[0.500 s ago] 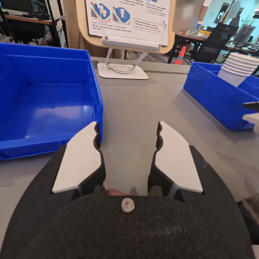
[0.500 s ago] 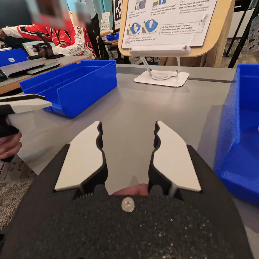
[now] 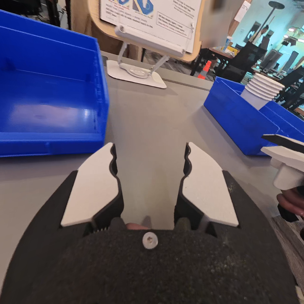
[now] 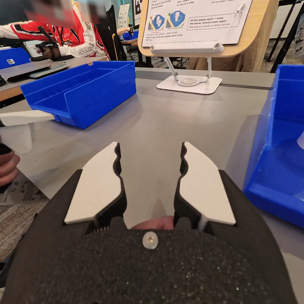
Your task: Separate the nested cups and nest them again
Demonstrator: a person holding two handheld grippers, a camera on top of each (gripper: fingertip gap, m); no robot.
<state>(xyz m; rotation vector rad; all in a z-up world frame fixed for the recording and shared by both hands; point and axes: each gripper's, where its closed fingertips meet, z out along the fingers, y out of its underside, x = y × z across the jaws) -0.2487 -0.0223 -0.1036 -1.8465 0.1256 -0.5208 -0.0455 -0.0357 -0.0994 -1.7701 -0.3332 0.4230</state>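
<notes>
Both the left claw (image 3: 150, 146) and the right claw (image 4: 150, 145) are held apart and empty above the grey surface (image 3: 148, 115). Nested white paper cups (image 3: 261, 88) are seen standing in the blue bin (image 3: 238, 118) right of the left claw.

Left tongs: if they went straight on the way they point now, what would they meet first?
Probably bare grey table, then the white base of the sign stand. The left tongs are open and empty; the blue bin sits off to the side. Depth is unclear.
</notes>
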